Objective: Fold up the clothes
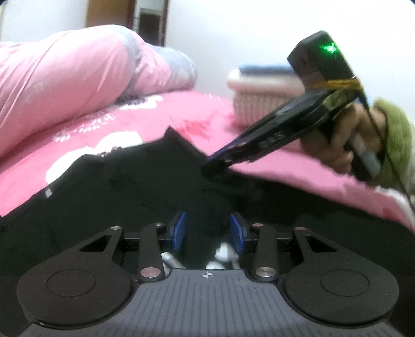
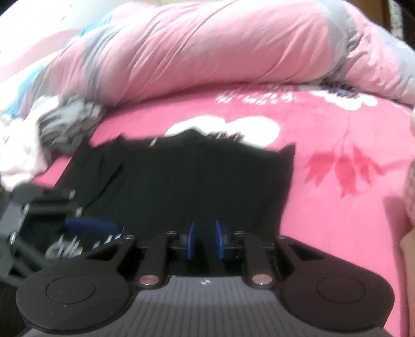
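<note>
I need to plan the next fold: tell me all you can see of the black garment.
The black garment is plain dark soft-looking cloth, spread mostly flat on the pink floral bedsheet, its far edge uneven and peaked. The right gripper tips touch it; the left gripper hangs open above its near part.

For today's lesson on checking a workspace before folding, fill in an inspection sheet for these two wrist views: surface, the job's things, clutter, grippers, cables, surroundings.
Surface: bed with a pink floral sheet.
Job's things: black garment spread on the sheet, its edges uneven.
Clutter: crumpled grey and white clothes at the garment's far left corner; rolled pink and grey quilt behind; stack of folded items at the far side, blurred.
Grippers: left gripper low over the garment, pads apart; right gripper, pads apart, its tip on the cloth in the left view, held by a hand with a green sleeve.
Cables: nothing seen.
Surroundings: pale wall and a wooden door frame.
</note>
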`<state>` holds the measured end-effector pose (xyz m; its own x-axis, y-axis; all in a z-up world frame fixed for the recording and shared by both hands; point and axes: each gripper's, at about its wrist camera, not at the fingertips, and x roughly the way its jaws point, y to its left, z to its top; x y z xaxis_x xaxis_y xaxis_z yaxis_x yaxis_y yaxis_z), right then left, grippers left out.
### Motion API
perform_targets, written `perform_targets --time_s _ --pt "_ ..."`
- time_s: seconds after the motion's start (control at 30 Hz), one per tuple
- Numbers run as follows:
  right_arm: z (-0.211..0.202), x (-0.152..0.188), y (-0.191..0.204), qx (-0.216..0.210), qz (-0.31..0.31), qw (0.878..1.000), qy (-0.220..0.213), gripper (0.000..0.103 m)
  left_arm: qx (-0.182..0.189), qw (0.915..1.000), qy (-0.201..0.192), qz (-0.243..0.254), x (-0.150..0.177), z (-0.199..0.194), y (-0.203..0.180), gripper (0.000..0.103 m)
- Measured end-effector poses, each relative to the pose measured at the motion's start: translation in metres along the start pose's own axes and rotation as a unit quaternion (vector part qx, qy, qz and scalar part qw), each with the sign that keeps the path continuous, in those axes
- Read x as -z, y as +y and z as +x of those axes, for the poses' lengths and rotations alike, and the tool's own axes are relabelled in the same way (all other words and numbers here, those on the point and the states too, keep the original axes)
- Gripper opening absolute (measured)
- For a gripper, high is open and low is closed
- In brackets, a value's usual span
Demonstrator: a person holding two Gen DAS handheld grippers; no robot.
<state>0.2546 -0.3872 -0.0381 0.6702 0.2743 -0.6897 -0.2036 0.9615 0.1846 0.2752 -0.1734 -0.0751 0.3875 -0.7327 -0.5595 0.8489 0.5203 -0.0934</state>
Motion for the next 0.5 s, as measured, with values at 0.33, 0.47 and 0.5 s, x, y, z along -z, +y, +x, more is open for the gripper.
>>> perform_targets --time_s 0.33,0.47,0.5 --pt "0.109 -0.050 -0.008 0.003 -0.004 1.000 0.015 0.016 -0.005 0.9987 0.003 -0.051 0.005 0.027 0.006 0.037" --pt "0.094 -0.069 -0.045 0.021 0.087 0.994 -0.057 0.017 -0.001 0.9985 0.001 -0.054 0.008 0.026 0.006 0.037" --pt "0.080 -0.068 -0.054 0.024 0.095 0.993 -0.071 0.017 0.001 0.9984 -0.001 -0.057 0.008 0.026 0.007 0.037"
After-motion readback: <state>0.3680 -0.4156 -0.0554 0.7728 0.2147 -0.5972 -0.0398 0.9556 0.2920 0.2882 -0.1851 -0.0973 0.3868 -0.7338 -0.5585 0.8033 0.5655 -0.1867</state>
